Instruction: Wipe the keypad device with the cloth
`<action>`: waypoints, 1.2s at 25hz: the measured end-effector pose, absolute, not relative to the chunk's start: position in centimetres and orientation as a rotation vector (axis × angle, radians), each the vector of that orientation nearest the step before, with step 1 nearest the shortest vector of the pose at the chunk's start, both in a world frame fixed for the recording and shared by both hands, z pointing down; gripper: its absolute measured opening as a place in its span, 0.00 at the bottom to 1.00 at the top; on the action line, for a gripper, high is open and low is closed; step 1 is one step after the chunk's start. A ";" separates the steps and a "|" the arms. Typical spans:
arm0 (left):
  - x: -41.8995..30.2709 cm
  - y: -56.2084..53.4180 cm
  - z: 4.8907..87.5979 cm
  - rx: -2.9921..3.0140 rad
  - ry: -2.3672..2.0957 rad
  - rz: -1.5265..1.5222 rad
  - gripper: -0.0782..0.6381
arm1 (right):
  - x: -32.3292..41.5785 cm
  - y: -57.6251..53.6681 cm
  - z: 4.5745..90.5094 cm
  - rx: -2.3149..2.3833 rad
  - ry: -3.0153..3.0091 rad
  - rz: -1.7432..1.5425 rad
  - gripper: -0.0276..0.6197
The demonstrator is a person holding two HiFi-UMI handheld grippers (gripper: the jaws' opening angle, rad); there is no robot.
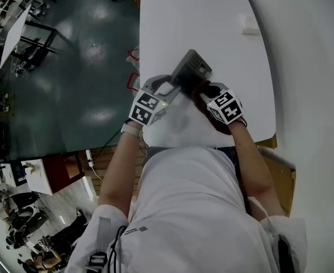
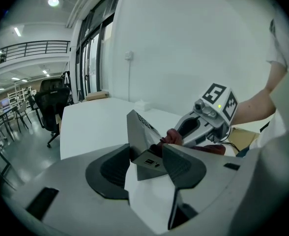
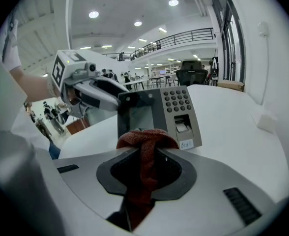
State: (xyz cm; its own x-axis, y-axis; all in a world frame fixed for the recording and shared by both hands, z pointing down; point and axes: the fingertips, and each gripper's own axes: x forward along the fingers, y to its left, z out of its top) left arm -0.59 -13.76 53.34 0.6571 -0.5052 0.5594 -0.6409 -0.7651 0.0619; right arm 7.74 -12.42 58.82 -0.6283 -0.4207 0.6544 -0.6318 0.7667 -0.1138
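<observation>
White laminate forms the curved counter (image 1: 212,27) in the head view, and over its near part a grey, wedge-shaped keypad device (image 1: 191,68) is held tilted between the two tools. The left tool (image 1: 175,86) is closed on the device's near end, and the right tool (image 1: 204,90) is set at its face. In the left gripper view, the jaws are seen clamped on the device's bottom edge, where a small port shows, and a dark red woven cloth (image 2: 173,137) is bunched against the device just beyond. In the right gripper view, the cloth is gripped between the right tool's jaws, its bunched end placed at the lower part of the dark screen beside the keys.
</observation>
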 end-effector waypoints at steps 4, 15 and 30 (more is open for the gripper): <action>-0.1 -11.9 53.9 2.654 -0.819 0.885 0.38 | 6.6 -12.8 55.4 0.772 -2.457 0.461 0.16; -0.9 -8.4 58.0 2.683 -0.712 1.236 0.38 | 1.2 -13.4 48.8 0.650 -2.621 0.213 0.16; -2.7 -7.0 62.1 2.515 -0.753 1.077 0.37 | 0.0 -13.1 50.5 0.623 -2.533 0.091 0.16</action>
